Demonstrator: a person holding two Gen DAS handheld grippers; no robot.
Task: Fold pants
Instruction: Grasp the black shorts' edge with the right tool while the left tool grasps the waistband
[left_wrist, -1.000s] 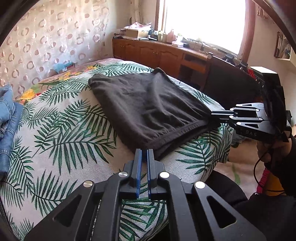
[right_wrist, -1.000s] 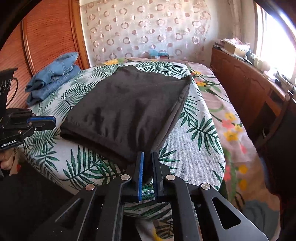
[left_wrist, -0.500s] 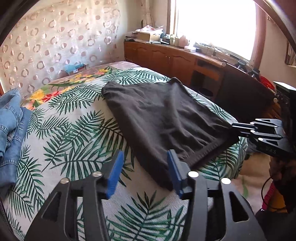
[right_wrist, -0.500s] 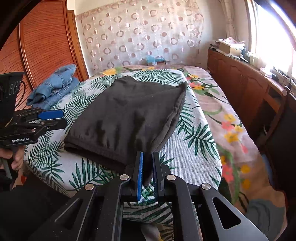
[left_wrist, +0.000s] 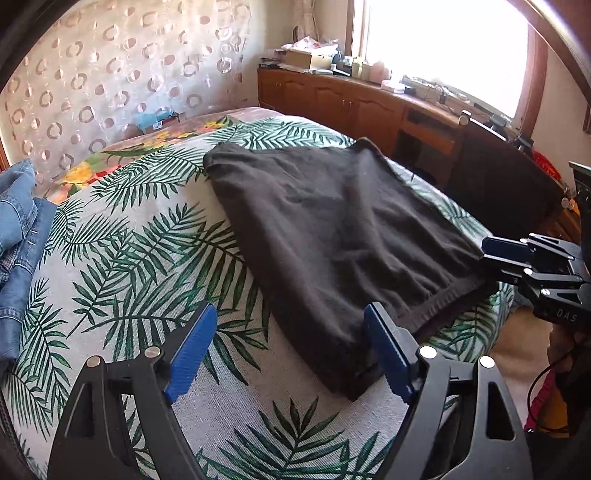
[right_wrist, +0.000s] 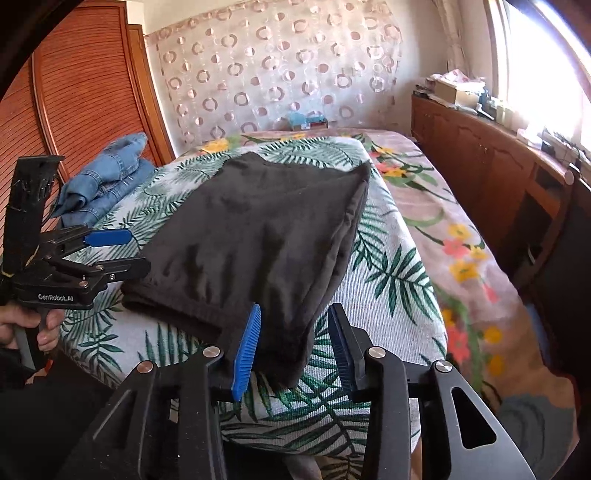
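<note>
Folded blue jeans (right_wrist: 107, 181) lie on the palm-leaf bedspread (left_wrist: 140, 258) (wooden sideboard (left_wrist: 354, 107) beyond).

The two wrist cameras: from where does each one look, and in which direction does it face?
Left wrist: sits on the left gripper, faces across the bed toward the window; jaws open, the pants' near corner by its right finger; right gripper at right.
Right wrist: sits on the right gripper, faces toward the curtain; jaws open around the pants' corner; left gripper and holding hand at left.
Shared: pants, bed, jeans.
</note>
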